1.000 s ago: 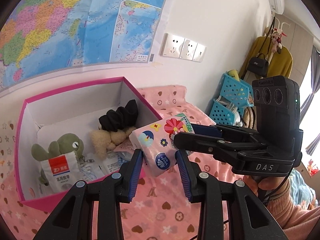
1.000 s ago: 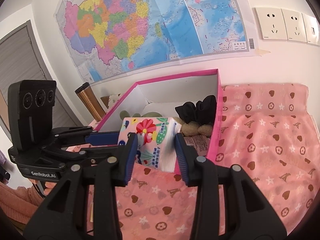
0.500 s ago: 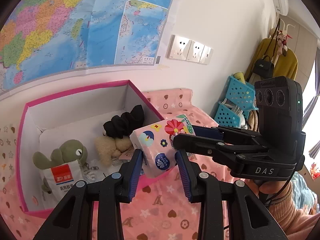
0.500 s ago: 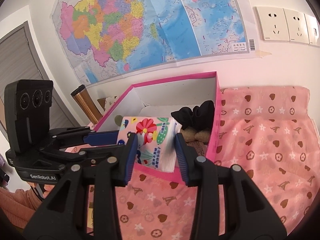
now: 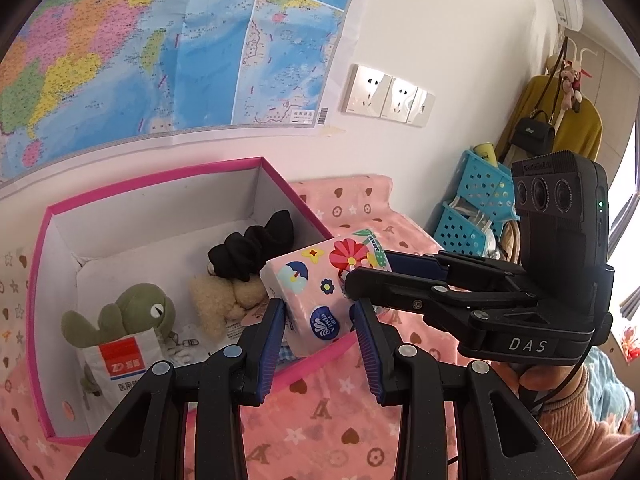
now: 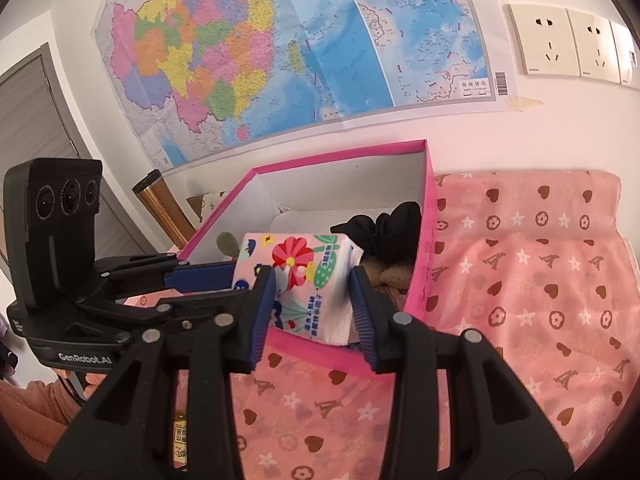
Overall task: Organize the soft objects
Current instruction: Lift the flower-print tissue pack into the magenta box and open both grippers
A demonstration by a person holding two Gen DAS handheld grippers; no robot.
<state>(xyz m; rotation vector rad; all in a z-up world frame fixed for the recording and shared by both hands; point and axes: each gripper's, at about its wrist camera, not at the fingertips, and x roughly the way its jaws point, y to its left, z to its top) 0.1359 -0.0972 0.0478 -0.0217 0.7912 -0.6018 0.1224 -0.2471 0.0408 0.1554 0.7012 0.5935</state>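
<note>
Tissue pack [image 5: 316, 292] hangs over the near rim of the pink box [image 5: 152, 178], pinched from both ends by the left gripper [image 5: 318, 320] and right gripper [image 6: 312, 296] (jaws narrowed onto it). The two-sided hold likely keeps the soft pack level above the plush frog [image 5: 128, 312] and black scrunchie [image 5: 252, 244] for lowering inside.

A large colourful map [image 5: 168, 44] hangs on the far wall, with a row of white sockets [image 5: 388, 96] to its right. Far right, blue perforated baskets [image 5: 476, 204] stand below a yellow garment [image 5: 576, 128] and a black handbag [image 5: 534, 134]. In the right wrist view, a copper-coloured flask [image 6: 164, 206] leans at the left, near a grey door [image 6: 36, 120].
</note>
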